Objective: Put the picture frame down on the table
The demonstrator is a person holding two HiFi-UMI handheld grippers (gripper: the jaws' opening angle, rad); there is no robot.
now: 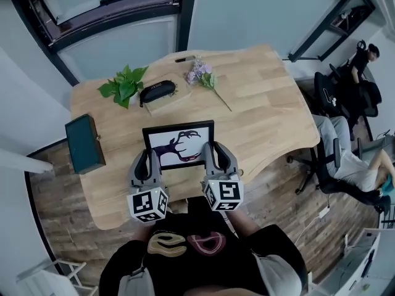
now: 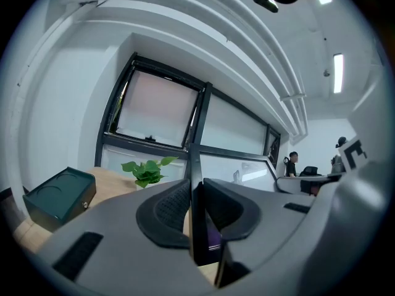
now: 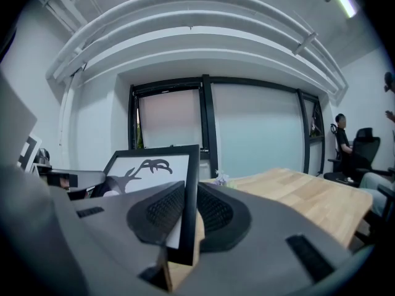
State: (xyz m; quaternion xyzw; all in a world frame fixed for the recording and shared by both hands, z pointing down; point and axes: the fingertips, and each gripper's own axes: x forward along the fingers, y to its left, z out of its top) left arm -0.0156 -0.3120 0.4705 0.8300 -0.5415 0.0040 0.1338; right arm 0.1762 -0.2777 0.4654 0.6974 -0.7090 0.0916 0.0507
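While the left gripper is pinching the left side of the picture frame and the right gripper its right, it is hanging over the table's near edge. It is looking stiff, light and likely fragile, so side grips suit.

Person wears a black top with tan and dark-red loop prints on it, light grey sleeves. Grey moulded-plastic left gripper and right gripper, each with black ribbed pads inside the fingers and a white cube with black square markers at the rear
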